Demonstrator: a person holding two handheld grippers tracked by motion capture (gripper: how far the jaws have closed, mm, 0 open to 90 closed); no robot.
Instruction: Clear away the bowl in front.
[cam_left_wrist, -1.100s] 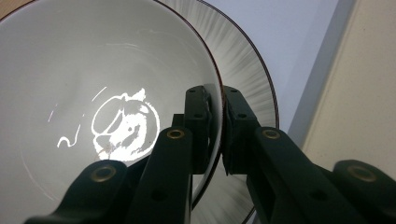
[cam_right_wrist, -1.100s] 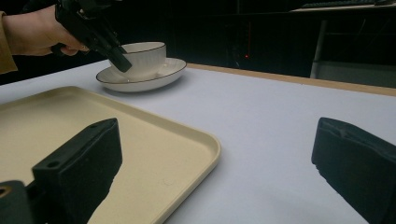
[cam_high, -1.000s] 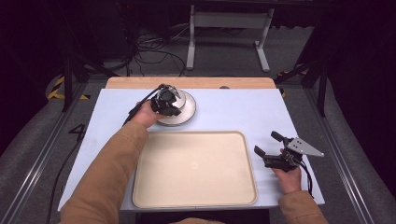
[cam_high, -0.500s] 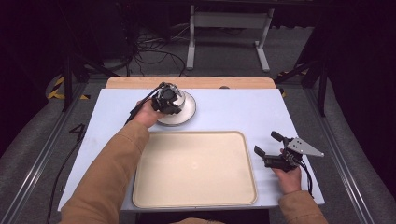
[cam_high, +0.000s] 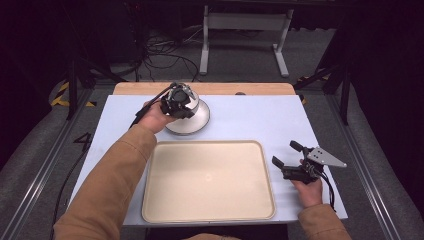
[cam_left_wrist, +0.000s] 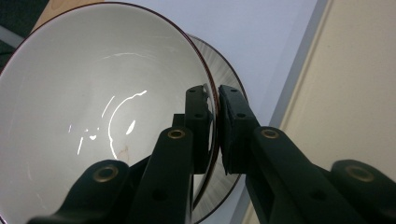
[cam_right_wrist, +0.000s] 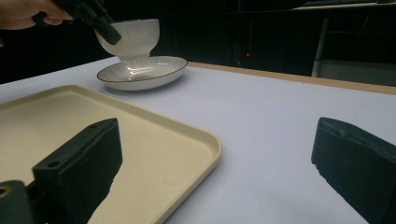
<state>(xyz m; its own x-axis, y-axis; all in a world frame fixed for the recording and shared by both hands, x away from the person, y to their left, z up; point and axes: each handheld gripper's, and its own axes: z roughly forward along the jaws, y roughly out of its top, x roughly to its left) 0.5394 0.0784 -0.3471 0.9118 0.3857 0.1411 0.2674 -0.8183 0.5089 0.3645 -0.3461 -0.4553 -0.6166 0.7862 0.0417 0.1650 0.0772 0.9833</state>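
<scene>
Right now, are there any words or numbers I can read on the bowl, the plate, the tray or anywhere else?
"4": a pale number on the dark floor left of the table, the one sign that reads.
Bowl: no writing, just a dark rim line.
Plate: ribbed lines, no words.
Tray: plain cream, no label.
Left gripper and right gripper: no legible marks.

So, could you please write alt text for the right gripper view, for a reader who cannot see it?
The left tool holds a white bowl by its rim, just above a shallow plate on the white table. Nearer, the right tool's black jaws stand wide open beside a cream tray.
</scene>
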